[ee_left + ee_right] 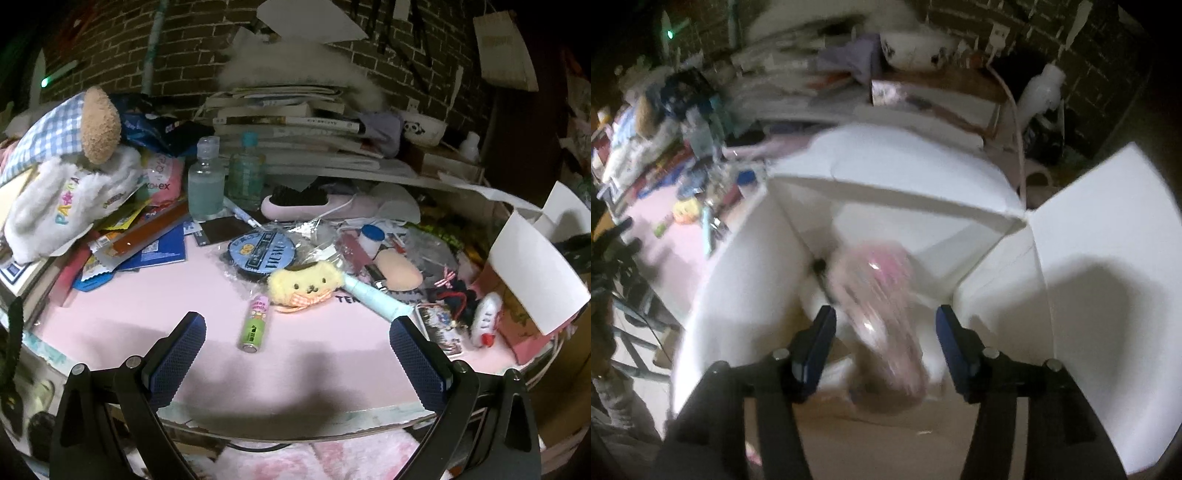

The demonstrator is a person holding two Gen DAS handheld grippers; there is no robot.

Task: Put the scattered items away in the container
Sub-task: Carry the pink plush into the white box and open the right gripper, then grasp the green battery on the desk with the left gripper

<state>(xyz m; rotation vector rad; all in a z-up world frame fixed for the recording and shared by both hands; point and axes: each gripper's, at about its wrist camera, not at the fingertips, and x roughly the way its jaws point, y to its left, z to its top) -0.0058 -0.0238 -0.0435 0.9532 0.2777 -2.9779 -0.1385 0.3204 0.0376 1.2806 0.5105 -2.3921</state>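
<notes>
The right gripper (884,339) hangs over an open white cardboard box (1089,258), jaws parted and gripping nothing. Between and beyond the pads lies a pink item in clear wrapping (882,291). It is smeared by motion, so what it is cannot be made out; its long axis runs from near the pads up toward the box's far wall, inside the box opening. Whether it rests on the box floor or is in the air is not clear. The box flaps stand spread outward, the right one cut off by the picture's edge.

The left gripper (297,354) is released too, its blue pads (177,354) wide apart above the pink tabletop (122,314). Ahead of it lies a small green-and-pink tube (255,325), its metal end toward the camera and its long axis pointing away. Just beyond sits a yellow plush dog face (306,282), touching a pale blue tube (373,297) that slants down to the right. The clutter behind is partly hidden by stacked books (288,125).
</notes>
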